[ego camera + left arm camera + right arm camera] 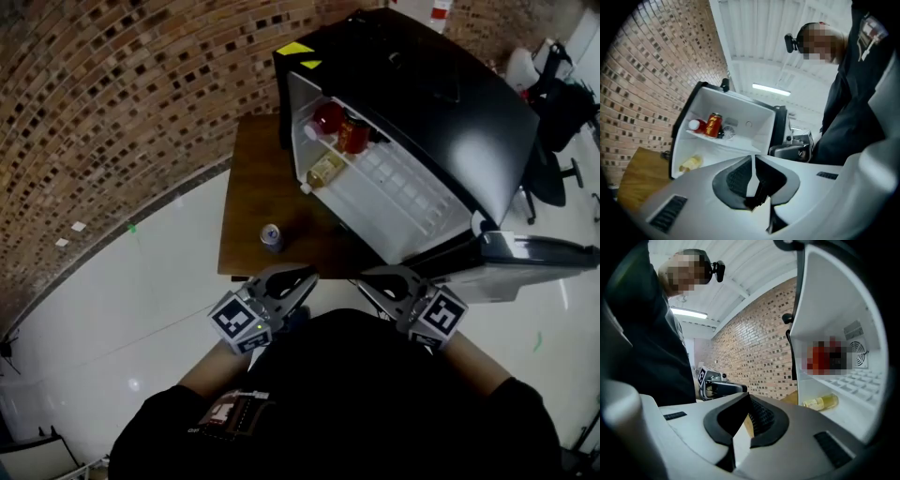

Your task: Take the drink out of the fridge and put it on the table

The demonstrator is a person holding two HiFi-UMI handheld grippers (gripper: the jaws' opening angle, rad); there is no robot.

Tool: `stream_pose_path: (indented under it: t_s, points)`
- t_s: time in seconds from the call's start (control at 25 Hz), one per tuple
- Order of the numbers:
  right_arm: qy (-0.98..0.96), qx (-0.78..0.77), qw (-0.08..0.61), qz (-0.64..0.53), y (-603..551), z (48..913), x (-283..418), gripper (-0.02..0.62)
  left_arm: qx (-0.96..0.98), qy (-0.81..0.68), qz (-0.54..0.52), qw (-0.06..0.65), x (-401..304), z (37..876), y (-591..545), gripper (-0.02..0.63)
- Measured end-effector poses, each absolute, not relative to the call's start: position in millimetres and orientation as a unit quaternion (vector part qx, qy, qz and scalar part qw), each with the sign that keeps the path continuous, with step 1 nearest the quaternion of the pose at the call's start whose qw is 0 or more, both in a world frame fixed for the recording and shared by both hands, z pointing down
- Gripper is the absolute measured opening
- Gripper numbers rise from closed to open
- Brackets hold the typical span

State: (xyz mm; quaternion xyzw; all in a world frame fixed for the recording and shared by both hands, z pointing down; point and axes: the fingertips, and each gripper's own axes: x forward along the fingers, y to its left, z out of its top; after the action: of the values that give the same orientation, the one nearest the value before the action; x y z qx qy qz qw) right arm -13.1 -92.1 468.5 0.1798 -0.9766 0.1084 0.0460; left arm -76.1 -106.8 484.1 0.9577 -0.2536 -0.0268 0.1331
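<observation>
A small silver-blue drink can (271, 236) stands upright on the wooden table (251, 169), in front of the open black mini fridge (450, 103). On the fridge's shelves are a red can (353, 133) (713, 125), a red-capped bottle (326, 118) and a yellow bottle (324, 170) (691, 162) (821, 402). My left gripper (305, 278) (753, 157) is shut and holds nothing. It hangs close to my body, just short of the table's near edge. My right gripper (366, 278) (749, 397) is beside it, also shut and empty.
The fridge door (534, 255) swings open to the right, near my right gripper. A brick wall (112, 112) runs behind the table on the left. An office chair (553, 141) stands at the far right. A white glossy floor (131, 309) surrounds the table.
</observation>
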Motion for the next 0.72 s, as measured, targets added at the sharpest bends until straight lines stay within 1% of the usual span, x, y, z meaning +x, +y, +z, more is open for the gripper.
stream_pose_path:
  t_s: [0.08, 0.4, 0.56, 0.72]
  points:
    - [-0.975, 0.200, 0.030, 0.096, -89.3, 449.0, 11.9, -0.003, 0.970, -0.210, -0.039, 0.117, -42.4, 452.2, -104.9, 0.002]
    - [-0.960, 0.265, 0.019, 0.092, -30.3, 405.4, 121.9, -0.003, 0.986, -0.102, -0.006, 0.128, 55.6, 404.8, -64.0, 0.000]
    - [-0.944, 0.315, 0.012, 0.098, -15.3, 403.8, 171.2, -0.005, 0.988, -0.079, 0.002, 0.129, 86.9, 400.0, -56.1, 0.000]
    - [-0.933, 0.342, 0.006, 0.112, -3.4, 408.3, 195.7, -0.006, 0.988, -0.067, 0.002, 0.141, 99.9, 401.3, -44.4, 0.000]
